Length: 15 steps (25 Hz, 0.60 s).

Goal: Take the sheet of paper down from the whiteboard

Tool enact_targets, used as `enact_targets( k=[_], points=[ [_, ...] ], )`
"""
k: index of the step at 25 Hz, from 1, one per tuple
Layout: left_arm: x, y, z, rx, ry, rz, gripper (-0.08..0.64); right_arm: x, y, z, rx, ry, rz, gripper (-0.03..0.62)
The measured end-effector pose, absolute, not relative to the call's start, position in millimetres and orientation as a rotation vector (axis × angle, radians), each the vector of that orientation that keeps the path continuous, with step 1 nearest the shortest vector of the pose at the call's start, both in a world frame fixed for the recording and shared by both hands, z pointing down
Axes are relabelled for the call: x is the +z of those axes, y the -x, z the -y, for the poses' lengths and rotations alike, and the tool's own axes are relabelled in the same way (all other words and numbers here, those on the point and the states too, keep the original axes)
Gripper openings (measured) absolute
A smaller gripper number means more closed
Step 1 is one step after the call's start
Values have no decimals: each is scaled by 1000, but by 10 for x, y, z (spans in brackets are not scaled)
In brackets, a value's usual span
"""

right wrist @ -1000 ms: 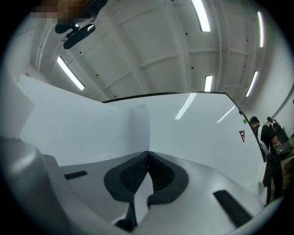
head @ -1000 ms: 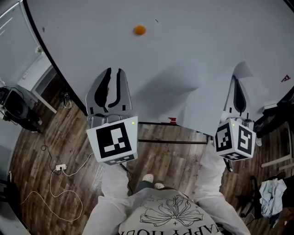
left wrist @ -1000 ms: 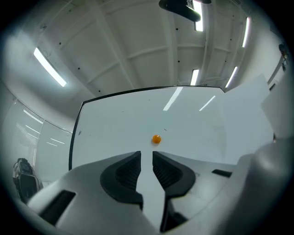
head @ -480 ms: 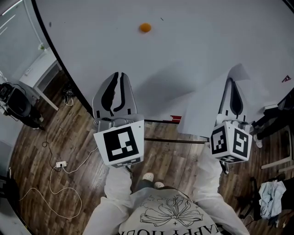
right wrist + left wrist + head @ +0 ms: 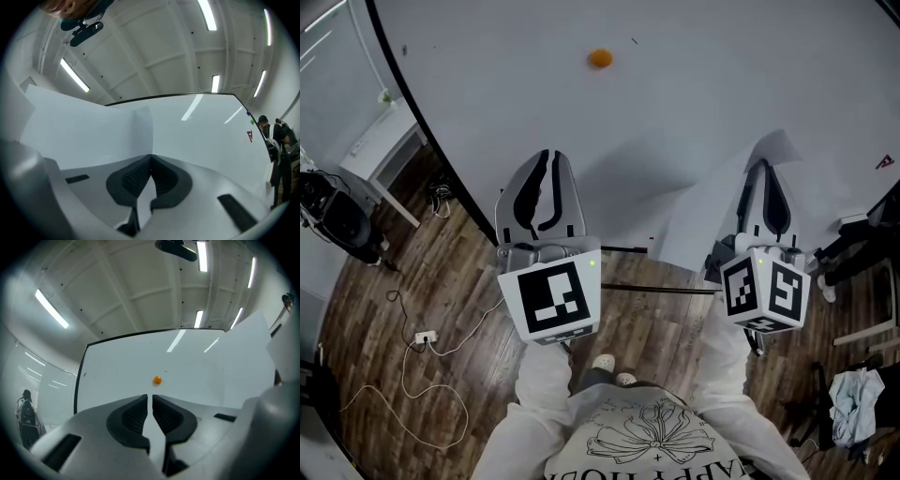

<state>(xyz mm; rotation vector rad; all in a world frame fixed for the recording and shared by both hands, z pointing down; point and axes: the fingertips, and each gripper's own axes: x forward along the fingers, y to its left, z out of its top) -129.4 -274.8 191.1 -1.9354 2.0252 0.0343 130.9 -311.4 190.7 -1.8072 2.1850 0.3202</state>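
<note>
Two grippers are raised toward the big white whiteboard (image 5: 675, 94) in the head view. The right gripper (image 5: 764, 167) is clamped on the upper edge of the white sheet of paper (image 5: 708, 220). The paper's long axis slants from those fingertips down and left toward the board's lower rim. The left gripper (image 5: 547, 161) is well apart to the left of the sheet's free lower corner, so the loose edge lies to its right. The small round orange magnet (image 5: 600, 58) sits bare on the board above it, clear of the paper. In the left gripper view, the black ribbed fingers (image 5: 130, 417) have just been closing to a thin slit with nothing between them. The magnet (image 5: 157, 379) is straight ahead and the sheet (image 5: 248, 362) far off to the right. In the right gripper view, the fingers (image 5: 133, 180) are pressed together on the sheet (image 5: 93, 126), which fans up and left from the pinch and curls off the board (image 5: 201, 126). Both grippers tilt slightly upward. The paper looks free of the board, so only the right hand needs to draw it away.
</note>
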Motion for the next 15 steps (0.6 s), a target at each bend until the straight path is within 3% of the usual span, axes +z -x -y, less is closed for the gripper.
enact_targets(
  k=[15],
  points=[
    [1912,1411,2768,36,1940,-2027,27,1938,-1134,3137,324,1816,-2200,2]
  ],
)
